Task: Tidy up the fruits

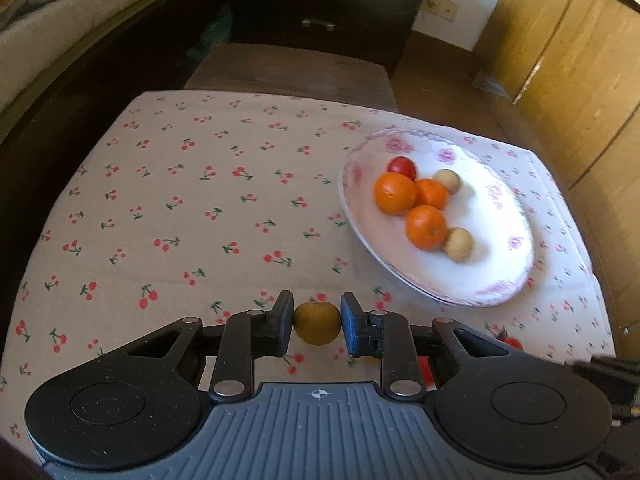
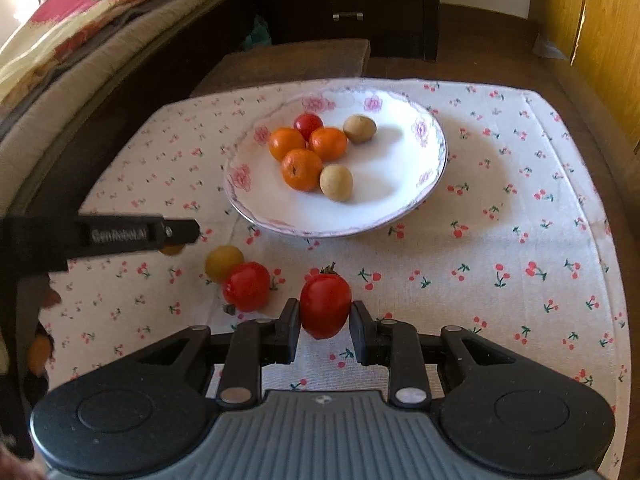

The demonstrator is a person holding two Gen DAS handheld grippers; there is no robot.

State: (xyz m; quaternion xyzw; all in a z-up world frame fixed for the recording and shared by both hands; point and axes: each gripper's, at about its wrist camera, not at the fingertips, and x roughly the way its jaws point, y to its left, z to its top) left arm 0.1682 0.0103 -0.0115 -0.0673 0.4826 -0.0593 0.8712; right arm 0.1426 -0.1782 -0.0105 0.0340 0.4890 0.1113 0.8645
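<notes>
Two low, close wrist views look forward over the desk (image 1: 200,200); both share the far plate (image 1: 360,224) (image 2: 400,208).

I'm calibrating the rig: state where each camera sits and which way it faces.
Left wrist: on the left tool, facing across the cloth to the plate; its fingers grip a yellow-brown fruit.
Right wrist: on the right tool, facing the plate; its fingers flank a red tomato, the left tool's side intruding.
Shared: the plate, three oranges.
</notes>
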